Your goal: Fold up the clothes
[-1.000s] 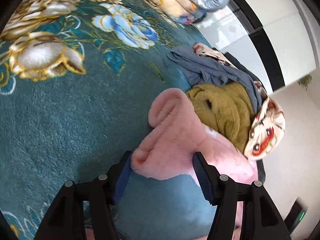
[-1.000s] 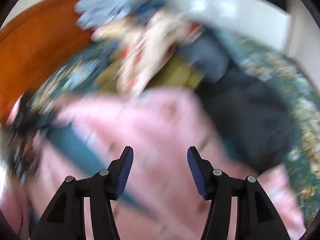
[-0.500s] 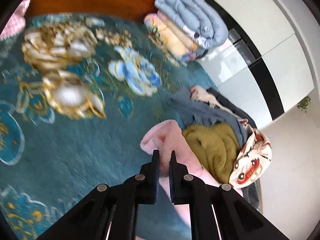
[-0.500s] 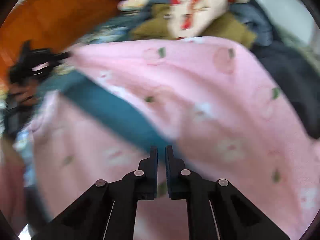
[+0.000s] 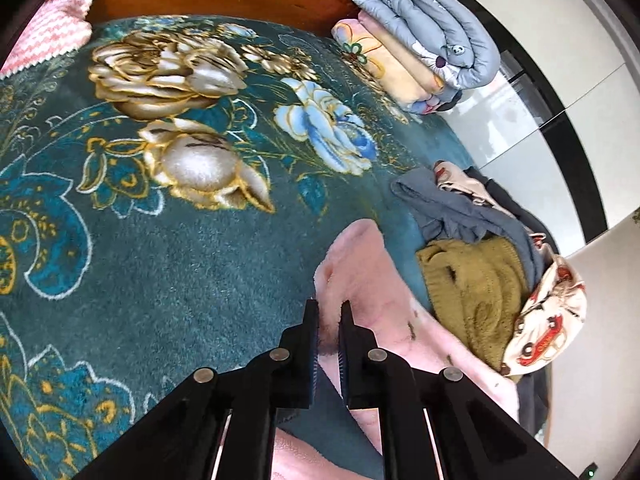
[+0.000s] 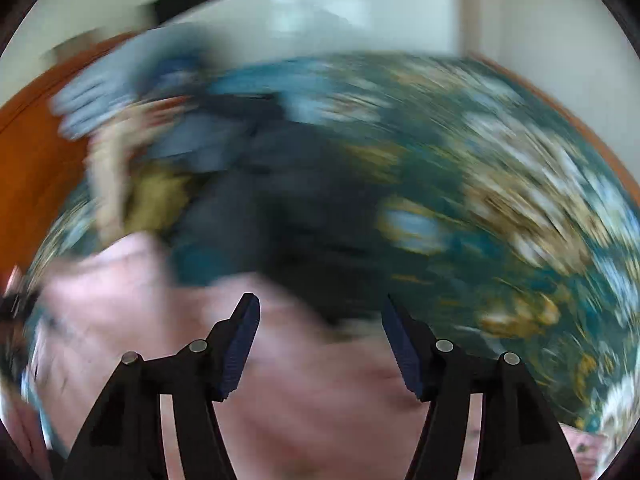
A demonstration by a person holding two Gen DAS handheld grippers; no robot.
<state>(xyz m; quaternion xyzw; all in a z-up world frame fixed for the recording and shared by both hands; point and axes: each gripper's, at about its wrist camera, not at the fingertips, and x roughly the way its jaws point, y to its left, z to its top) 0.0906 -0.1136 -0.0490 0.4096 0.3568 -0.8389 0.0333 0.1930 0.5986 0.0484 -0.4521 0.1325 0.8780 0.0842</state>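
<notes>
No readable writing; left hand-held gripper [image 5: 329,312] pinches pink fleece garment [image 5: 372,280].

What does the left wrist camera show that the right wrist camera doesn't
Only the left wrist view shows the left gripper shut on the pink fleece garment, plus a pink zigzag cloth and folded quilts, all sharp. Only the right wrist view shows the right gripper, open, over heavy blur. Both show the pink garment, the clothes pile and the teal floral blanket.
</notes>
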